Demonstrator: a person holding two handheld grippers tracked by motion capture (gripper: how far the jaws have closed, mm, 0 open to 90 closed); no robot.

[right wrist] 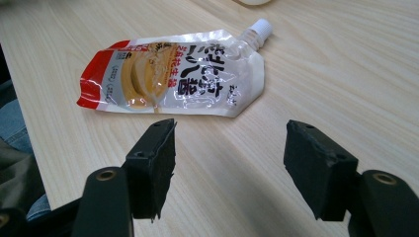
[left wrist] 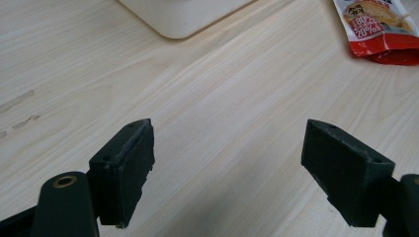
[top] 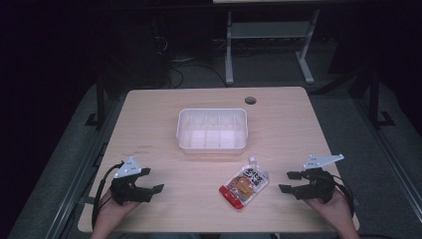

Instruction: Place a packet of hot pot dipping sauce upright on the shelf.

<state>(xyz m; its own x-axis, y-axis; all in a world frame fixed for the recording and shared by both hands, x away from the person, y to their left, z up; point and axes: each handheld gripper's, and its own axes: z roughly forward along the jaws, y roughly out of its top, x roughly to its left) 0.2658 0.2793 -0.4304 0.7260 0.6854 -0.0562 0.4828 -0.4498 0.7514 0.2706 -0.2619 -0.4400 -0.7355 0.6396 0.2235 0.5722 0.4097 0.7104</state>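
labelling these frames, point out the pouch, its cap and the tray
pouch (right wrist: 173, 74), right gripper view, middle of the printed face
cap (right wrist: 262, 25), right gripper view, white screw top on the spout
tray (top: 212, 147), high view, near rim

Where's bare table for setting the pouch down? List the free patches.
Free: left of the white tray, above the left tongs; right of it, above the right tongs. Tighter: between tray and pouch.

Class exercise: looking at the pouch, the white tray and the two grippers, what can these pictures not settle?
- Pouch: small print unreadable in the high view; cut by the frame edge in the left gripper view.
- White tray: cropped to a corner in the left gripper view.
- Pouch underside: hidden against the table.
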